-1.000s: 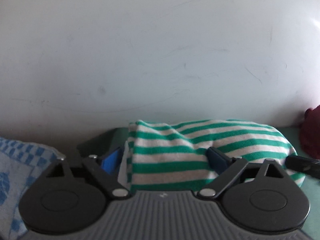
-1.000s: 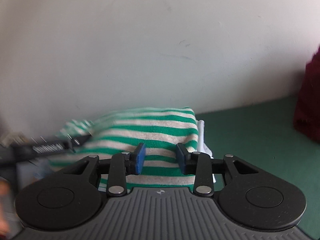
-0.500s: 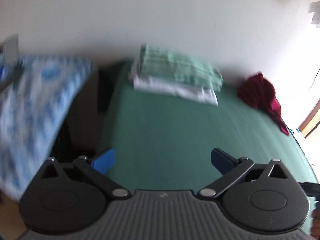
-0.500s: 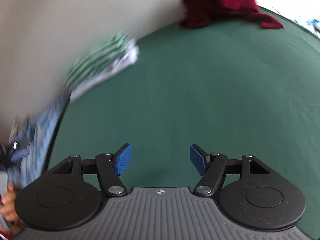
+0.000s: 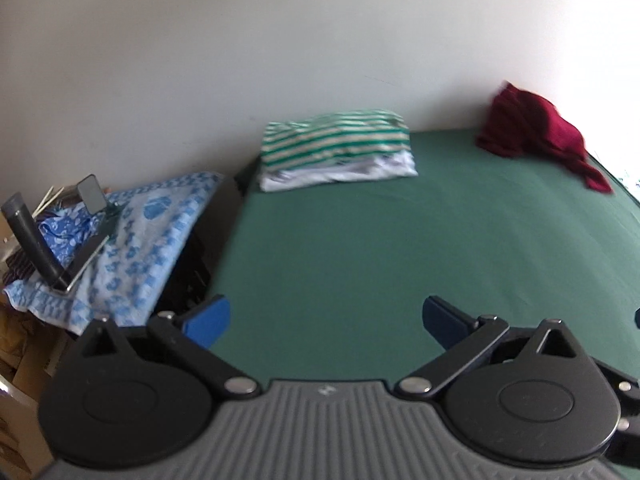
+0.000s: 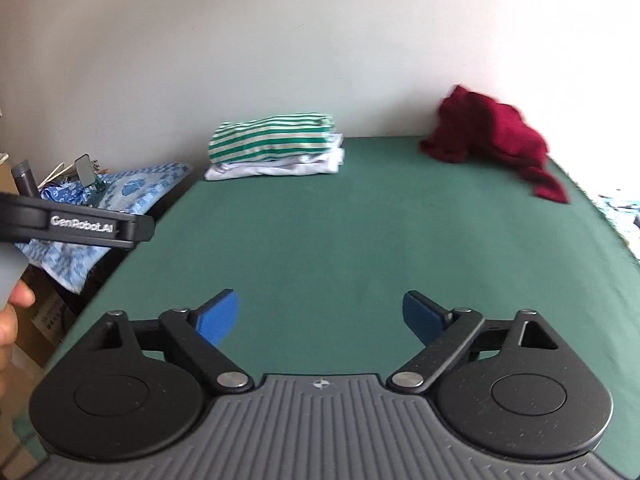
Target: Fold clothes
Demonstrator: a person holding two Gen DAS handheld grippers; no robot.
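A folded green-and-white striped garment [image 5: 334,140] [image 6: 272,140] lies on top of a folded white one [image 5: 340,172] [image 6: 280,166] at the far edge of the green bed [image 5: 400,240] [image 6: 340,232], against the wall. A crumpled dark red garment [image 5: 532,128] [image 6: 484,128] sits at the far right. My left gripper [image 5: 324,314] hovers open over bare green sheet, far from the stack. The jaws of my right gripper [image 6: 320,308] are opening with nothing between them. In the right wrist view, part of the left gripper's body [image 6: 80,226] shows at the left edge, held by a hand [image 6: 12,320].
Left of the bed, a blue patterned cloth [image 5: 140,232] [image 6: 120,196] covers a low surface with a small mirror [image 5: 91,194] and a grey tube [image 5: 28,232]. Cardboard boxes stand below it. A white wall runs behind the bed.
Both grippers have drawn back from the striped stack, which now lies far off by the wall. The right jaws, narrow before, have spread wide. The left jaws widened a little.
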